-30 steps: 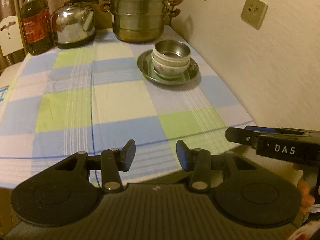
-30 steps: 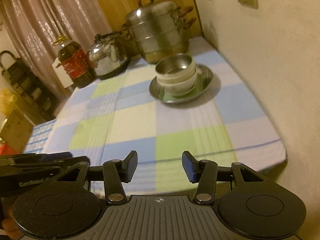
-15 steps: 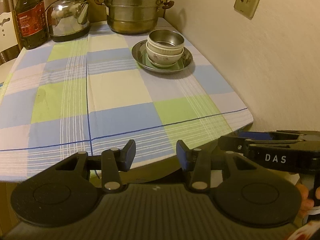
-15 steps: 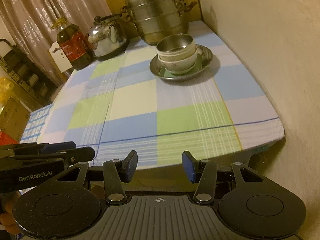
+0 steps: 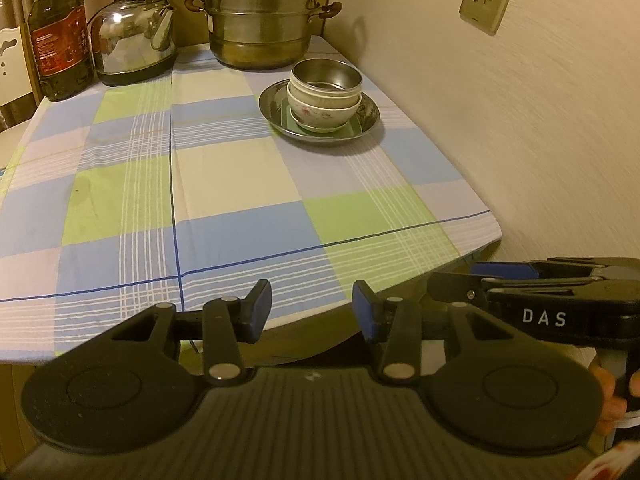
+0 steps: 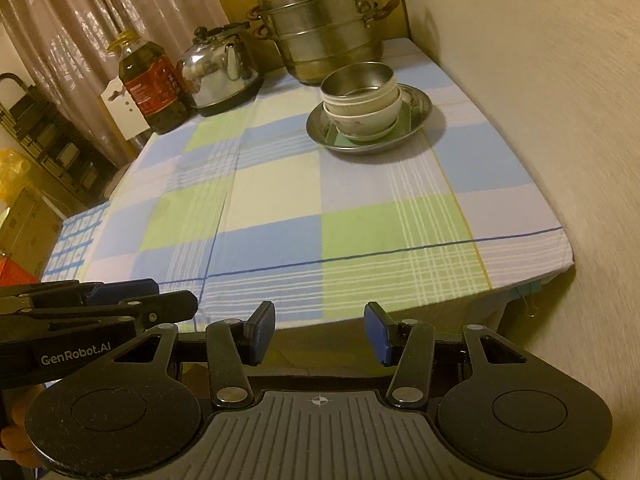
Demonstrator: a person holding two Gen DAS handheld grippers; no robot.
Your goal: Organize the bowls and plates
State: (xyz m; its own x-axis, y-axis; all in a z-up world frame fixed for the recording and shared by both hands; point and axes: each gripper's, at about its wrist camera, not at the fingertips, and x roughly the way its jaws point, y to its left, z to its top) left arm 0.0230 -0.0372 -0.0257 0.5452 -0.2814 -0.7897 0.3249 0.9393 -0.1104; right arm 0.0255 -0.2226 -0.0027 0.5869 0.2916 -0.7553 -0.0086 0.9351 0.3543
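Steel bowl (image 5: 326, 79): topmost of the stack, nested in a white bowl (image 5: 324, 96) that sits in a flowered ceramic bowl (image 5: 322, 114)
Metal plate (image 5: 276, 106): carries the whole stack, with a pale green dish (image 5: 352, 130) lying flat under the bowls; it stands at the far right of the worktop (image 5: 236, 176), near the wall (image 5: 520, 100)
Left view only: a wall socket (image 5: 485, 2) above the worktop, and the right tool's side marked DAS, with fingertips of the holding hand at the lower right edge
Right view only: curtains (image 6: 100, 12), a dark rack (image 6: 48, 140), a yellow bag (image 6: 12, 168) and a blue-checked cloth (image 6: 76, 240) off the worktop's left end, plus the left tool's side marked GenRobot.AI
Left tool (image 5: 312, 306): held level off the near edge of the worktop, aimed at the stack, blue pads wide apart with nothing between them
Right tool (image 6: 320, 334): beside the left one at about the same height, also off the near edge, pads spread wide and holding nothing
Both tools: well apart from the plate and bowls
Back row: oil bottle (image 5: 60, 40), kettle (image 5: 134, 40) and tiered steamer pot (image 5: 262, 16), the pot just behind the plate
Checked tablecloth (image 6: 280, 200): covers the worktop, its hem hanging over the near edge
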